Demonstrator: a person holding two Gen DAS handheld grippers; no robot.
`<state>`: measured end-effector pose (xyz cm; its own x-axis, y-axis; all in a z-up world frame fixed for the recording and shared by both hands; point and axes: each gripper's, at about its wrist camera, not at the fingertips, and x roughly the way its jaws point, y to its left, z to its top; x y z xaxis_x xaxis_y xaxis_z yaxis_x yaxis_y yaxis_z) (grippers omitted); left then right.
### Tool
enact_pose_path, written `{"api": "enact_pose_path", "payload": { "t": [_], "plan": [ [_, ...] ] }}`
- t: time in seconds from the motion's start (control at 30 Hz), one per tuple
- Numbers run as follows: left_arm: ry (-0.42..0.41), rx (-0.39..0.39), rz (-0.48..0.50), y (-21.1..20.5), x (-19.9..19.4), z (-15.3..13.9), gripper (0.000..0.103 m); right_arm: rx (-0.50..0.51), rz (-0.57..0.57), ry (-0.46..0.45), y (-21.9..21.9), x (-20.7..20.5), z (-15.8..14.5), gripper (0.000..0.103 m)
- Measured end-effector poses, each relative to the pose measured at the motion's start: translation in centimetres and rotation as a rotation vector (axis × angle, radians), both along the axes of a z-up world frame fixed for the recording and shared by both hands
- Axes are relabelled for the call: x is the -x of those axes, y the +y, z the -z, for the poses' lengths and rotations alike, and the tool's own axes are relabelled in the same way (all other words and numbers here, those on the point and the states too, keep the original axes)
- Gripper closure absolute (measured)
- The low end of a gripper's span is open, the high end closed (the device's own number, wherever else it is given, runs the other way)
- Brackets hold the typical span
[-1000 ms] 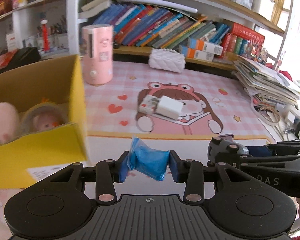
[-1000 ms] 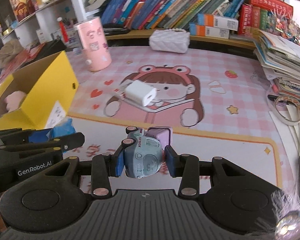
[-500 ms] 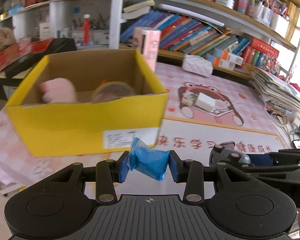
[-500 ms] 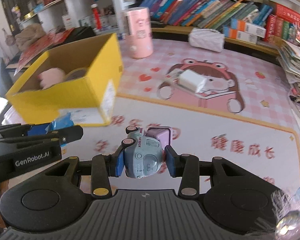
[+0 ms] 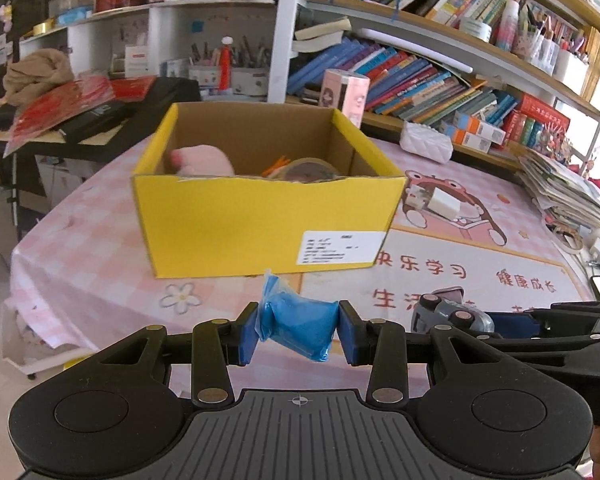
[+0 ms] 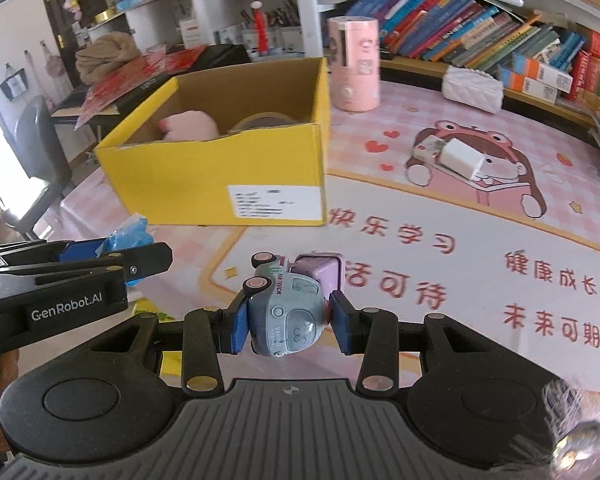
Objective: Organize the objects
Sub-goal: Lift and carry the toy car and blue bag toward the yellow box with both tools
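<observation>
My left gripper (image 5: 299, 332) is shut on a small blue packet (image 5: 298, 328). My right gripper (image 6: 288, 322) is shut on a grey-blue toy truck (image 6: 286, 312) with a purple back, held on its side. Both hang over the table, short of the open yellow cardboard box (image 5: 260, 216) (image 6: 220, 172). A pink plush toy (image 5: 204, 160) and a roll of tape (image 5: 304, 170) lie inside the box. Seen from the right wrist, the left gripper (image 6: 112, 256) is at the lower left with the packet.
A white charger block (image 6: 460, 158) and a small packet lie on the cartoon mat (image 6: 480, 240). A pink cylinder (image 6: 354, 64) and a white pouch (image 6: 472, 88) stand behind the box. Bookshelves (image 5: 440, 80) line the back; paper stacks (image 5: 568, 196) sit at the right.
Both grippers have swung left and back from the table with their objects held. The yellow box has moved from the left edge of each view toward the centre.
</observation>
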<state>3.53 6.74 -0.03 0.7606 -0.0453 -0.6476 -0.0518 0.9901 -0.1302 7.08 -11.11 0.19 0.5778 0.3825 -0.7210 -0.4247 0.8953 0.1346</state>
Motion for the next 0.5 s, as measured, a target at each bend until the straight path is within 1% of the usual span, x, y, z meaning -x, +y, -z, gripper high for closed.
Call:
{"api": "enact_pose_path", "payload": {
  "t": [0.23,0.5],
  "plan": [
    [-0.01,0.004,-0.018,2.0,1.8,-0.1,0.064,-0.001,-0.017,-0.013,2.0,1.9,-0.1,0.064],
    [-0.048,-0.01,-0.016,3.6,3.2,-0.7,0.065,-0.012,-0.01,-0.044,3.7,3.4,-0.5,0.064]
  ]
}}
